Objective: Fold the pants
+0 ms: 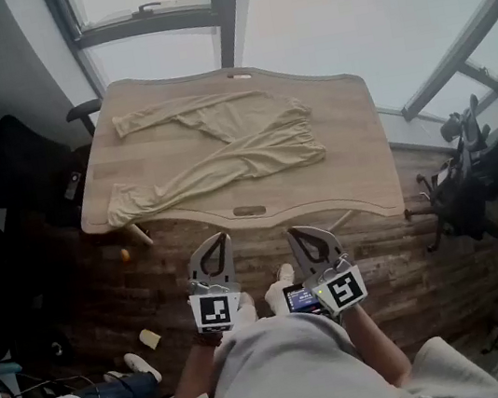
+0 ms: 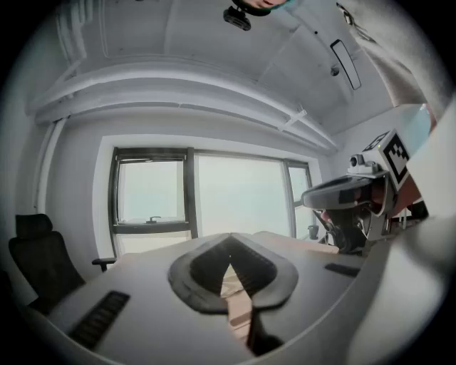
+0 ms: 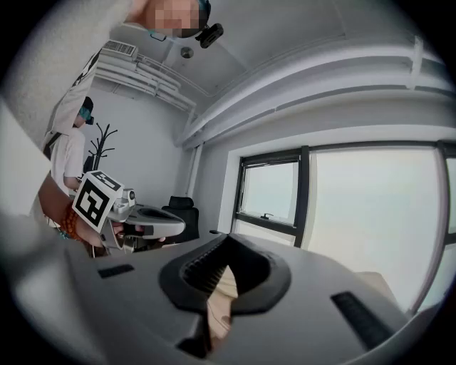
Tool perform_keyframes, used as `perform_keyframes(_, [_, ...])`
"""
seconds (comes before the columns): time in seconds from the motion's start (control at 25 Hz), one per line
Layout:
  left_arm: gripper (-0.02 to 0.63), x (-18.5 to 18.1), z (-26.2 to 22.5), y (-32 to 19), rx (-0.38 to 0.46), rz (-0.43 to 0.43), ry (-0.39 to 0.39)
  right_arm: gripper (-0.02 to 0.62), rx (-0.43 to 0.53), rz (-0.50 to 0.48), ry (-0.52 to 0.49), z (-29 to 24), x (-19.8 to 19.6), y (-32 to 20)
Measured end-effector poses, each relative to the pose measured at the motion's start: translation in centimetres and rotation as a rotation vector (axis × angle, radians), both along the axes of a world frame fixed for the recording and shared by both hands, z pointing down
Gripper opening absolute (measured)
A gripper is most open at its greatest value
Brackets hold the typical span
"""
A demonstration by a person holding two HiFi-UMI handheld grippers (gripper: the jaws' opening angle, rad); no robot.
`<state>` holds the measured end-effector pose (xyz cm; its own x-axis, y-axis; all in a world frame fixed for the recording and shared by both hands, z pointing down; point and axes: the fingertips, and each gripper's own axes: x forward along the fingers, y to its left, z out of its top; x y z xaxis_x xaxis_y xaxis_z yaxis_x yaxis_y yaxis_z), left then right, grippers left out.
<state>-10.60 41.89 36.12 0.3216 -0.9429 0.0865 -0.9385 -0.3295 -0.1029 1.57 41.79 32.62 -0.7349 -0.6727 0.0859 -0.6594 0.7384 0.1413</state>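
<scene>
Beige pants [image 1: 277, 141], unfolded, lying flat on the wooden worktop [image 1: 355, 152] with legs splayed leftward. Left gripper [image 1: 221, 240] and right gripper [image 1: 294, 233]: jaws together, nothing between them, held level side by side, short of the worktop's near edge, over plank floor [image 1: 410, 256].

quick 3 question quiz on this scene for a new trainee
1. True or false: the pants lie folded on the table.
2. The left claw and right claw are: A open, B shut on nothing, C gripping the pants.
3. Fill in: in the head view, the pants' waist lies toward the table's ___ side.
Key: 1 false, they lie spread out; 2 B; 3 right.
</scene>
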Motion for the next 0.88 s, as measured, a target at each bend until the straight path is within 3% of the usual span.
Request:
perform_keyframes(0.12, [0.008, 0.1, -0.1, -0.2, 0.035, 0.016, -0.033, 0.003, -0.038, -0.027, 0.013, 0.8, 0.3, 0.1])
perform_keyframes(0.24, [0.008, -0.2, 0.6, -0.4, -0.008, 0.018, -0.032, 0.005, -0.05, -0.091, 0.1, 2.6, 0.4, 0.3])
perform_keyframes(0.44, [0.008, 0.7, 2.5, -1.8, -0.031, 0.048, -0.051, 0.008, -0.134, -0.071, 0.192, 6.1, 3.8, -1.4])
perform_keyframes(0.68, [0.008, 2.3, 5.0, -6.1, -0.09, 0.047, -0.083, 0.008, -0.236, -0.004, 0.08, 7.3, 8.3, -8.7])
perform_keyframes(0.88, [0.009, 5.5, 7.1, -12.2, -0.154, 0.065, -0.122, 0.008, -0.24, -0.014, 0.084, 8.8, 10.9, -17.1])
